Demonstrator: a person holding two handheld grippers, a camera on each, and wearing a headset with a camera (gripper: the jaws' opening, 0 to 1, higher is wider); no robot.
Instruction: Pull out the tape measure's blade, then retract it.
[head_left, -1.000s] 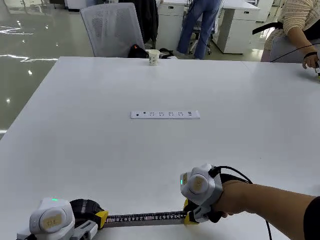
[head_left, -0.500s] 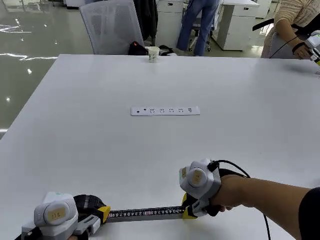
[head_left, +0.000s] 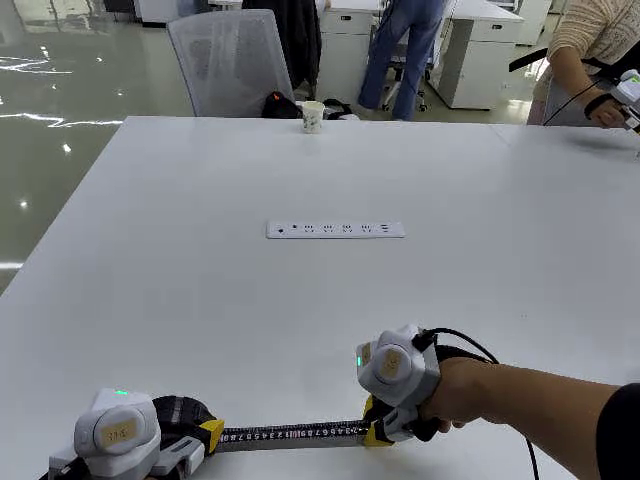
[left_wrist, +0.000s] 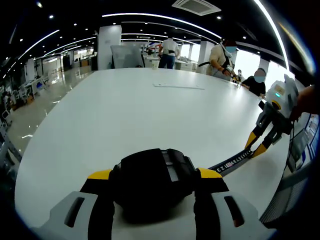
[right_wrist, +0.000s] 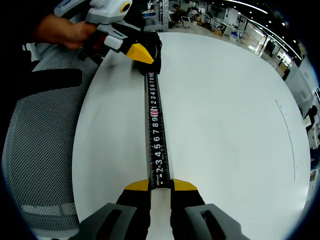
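your right gripper (right_wrist: 160, 186) is clenched on the tip of the blade (right_wrist: 152, 125), which stretches along the near edge of the desk (head_left: 200, 250). white numerals read 2 to 9, then a red 10, then smaller digits running up to the case. the hook end is hidden between the gripper tips. your left gripper (left_wrist: 155, 174) grasps the black tape measure case (head_left: 178, 412), partly hidden by the gripper; any label on it is too unclear to read.

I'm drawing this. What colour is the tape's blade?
Black blade with white numbers, clearest in the right gripper view.
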